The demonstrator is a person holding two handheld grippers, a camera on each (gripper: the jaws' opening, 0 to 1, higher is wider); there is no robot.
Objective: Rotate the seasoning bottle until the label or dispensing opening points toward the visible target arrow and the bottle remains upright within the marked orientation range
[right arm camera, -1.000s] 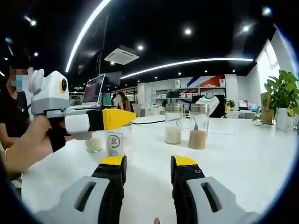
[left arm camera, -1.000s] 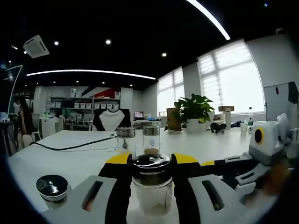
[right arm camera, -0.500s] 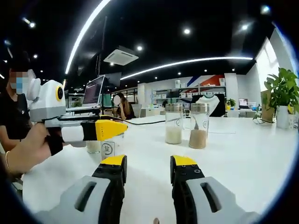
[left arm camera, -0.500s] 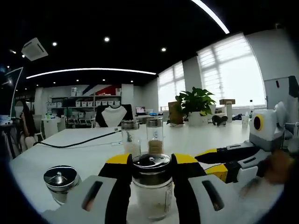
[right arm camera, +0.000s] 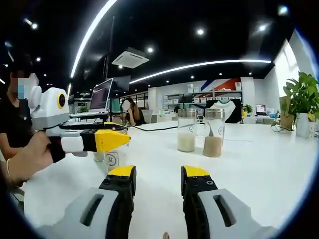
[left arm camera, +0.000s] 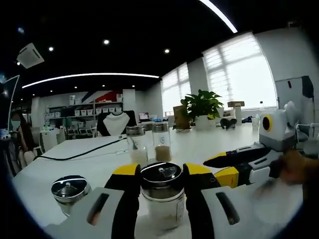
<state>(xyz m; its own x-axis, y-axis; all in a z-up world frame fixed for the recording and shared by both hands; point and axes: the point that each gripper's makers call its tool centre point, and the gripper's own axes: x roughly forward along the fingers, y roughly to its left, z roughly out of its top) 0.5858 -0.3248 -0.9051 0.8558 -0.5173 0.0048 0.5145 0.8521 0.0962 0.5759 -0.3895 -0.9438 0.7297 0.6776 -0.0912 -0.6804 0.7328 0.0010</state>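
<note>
Seasoning bottle (right arm camera: 113,158) label: one char, too blurry to read.

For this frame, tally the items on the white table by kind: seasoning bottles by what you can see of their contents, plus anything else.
Gripped bottle, pale contents: 1
Short bottle beside it, contents unclear: 1
Tall bottle, white contents: 1
Tall bottle, brown contents: 1
Black cable: 1
Potted plant: 1
Total: 6, with 4 bottles. Smaller clutter near the plant is too blurred to count.
</note>
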